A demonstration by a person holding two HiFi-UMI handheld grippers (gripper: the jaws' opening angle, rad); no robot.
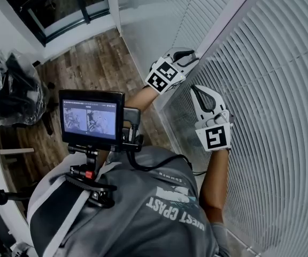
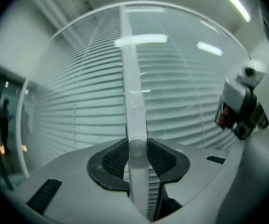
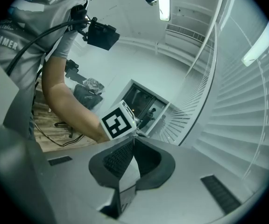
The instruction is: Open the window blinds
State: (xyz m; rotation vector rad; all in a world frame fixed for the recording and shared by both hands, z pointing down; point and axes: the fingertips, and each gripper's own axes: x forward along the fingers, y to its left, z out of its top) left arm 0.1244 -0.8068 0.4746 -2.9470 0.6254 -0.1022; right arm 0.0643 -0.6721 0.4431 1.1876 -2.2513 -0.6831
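Two risks are noted, nearest first. The right gripper (image 1: 201,94) is held with its jaws together and nothing between them, just beside the slats (image 1: 261,143) of the blinds (image 1: 282,90). A slat could be bent or snagged if the tip were pushed in. Further out, the left gripper (image 2: 137,155) is clamped on a thin white rod (image 2: 133,78), judged to be the tilt wand, which hangs in front of the blinds. The slats are seen lying closed. The rod is round and smooth and is held only by narrow pads, so a slip is judged likely if it is twisted quickly, and the slats would then not turn. If the rod were pulled down rather than twisted, its top fitting, which is not visible, could be strained.

Count, near to far:
- one screen (image 1: 90,116) on the chest rig
- two grippers, one empty and one loaded
- one rod
- two blind panels, parted by one white upright (image 1: 223,25)
- one black bag (image 1: 12,90) on the wooden floor (image 1: 95,63)
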